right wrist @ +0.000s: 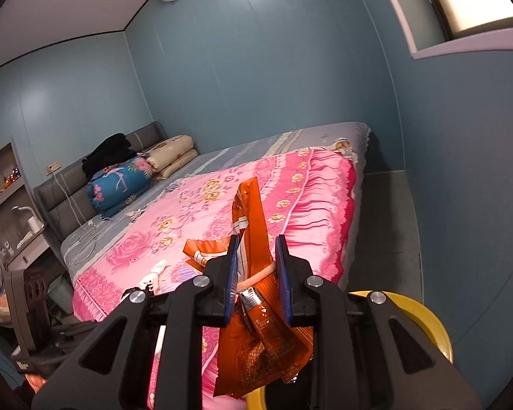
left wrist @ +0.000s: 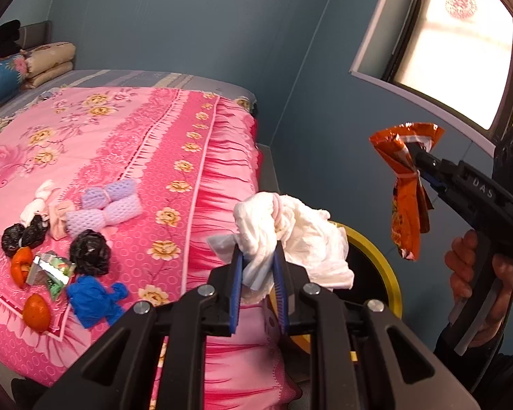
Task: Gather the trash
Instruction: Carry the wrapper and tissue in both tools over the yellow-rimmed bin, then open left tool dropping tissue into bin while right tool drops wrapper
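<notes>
A round bin with a yellow rim [left wrist: 391, 273] stands on the floor just beside the corner of a bed covered by a pink flowered quilt [left wrist: 119, 143]. Its inside looks dark; what it holds cannot be told.

The left gripper [left wrist: 258, 266] is clenched on a crumpled white tissue wad [left wrist: 301, 235], held in the air over the near edge of the bin. The right gripper [right wrist: 256, 263] is clamped around an orange snack wrapper [right wrist: 256, 341] bound in the middle by a pale band; the wrapper hangs in the air above the bin, to the right of the tissue.

More trash lies in a cluster on the quilt, well apart from the bin:
- two lilac mesh foam bundles [left wrist: 109, 205]
- one white twisted wad [left wrist: 37, 201]
- one pale pink bundle [left wrist: 58, 220]
- two black plastic bundles, one small [left wrist: 22, 235] and one larger [left wrist: 89, 252]
- two pieces of orange peel [left wrist: 36, 311]
- one silver and green foil wrapper [left wrist: 53, 271]
- one blue plastic bundle [left wrist: 94, 299]

At the head of the bed sit folded blankets [right wrist: 147, 167].
</notes>
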{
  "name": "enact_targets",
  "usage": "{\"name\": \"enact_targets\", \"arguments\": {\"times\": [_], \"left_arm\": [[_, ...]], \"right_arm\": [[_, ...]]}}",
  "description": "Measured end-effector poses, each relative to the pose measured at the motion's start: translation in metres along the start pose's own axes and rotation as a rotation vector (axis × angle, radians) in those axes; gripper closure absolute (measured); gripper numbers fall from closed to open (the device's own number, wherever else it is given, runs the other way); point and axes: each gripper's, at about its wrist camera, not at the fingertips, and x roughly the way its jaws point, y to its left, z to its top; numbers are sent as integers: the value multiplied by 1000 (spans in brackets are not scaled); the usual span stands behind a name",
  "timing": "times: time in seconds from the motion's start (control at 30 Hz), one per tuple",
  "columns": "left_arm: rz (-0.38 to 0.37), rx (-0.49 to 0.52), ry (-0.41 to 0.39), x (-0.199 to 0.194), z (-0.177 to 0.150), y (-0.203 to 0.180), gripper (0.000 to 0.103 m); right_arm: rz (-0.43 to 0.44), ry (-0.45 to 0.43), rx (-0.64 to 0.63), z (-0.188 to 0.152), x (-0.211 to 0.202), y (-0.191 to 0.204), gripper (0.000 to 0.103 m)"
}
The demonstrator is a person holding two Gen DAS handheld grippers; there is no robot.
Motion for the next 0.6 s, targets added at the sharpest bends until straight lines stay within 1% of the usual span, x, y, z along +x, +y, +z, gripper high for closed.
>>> {"name": "enact_targets", "arguments": {"times": [0.07, 0.23, 0.37, 0.6], "left_arm": [[-13, 12, 19, 11, -1, -8, 88], [-46, 40, 62, 33, -6, -24, 87], [-65, 67, 96, 50, -14, -38, 87], [-92, 103, 154, 70, -24, -61, 87]], "right_arm": [[-26, 4, 14, 0, 0, -6, 83], [-55, 36, 66, -3, 6, -23, 83], [-64, 55, 104, -11, 11, -41, 82], [-75, 70, 144, -20, 18, -57, 82]]}}
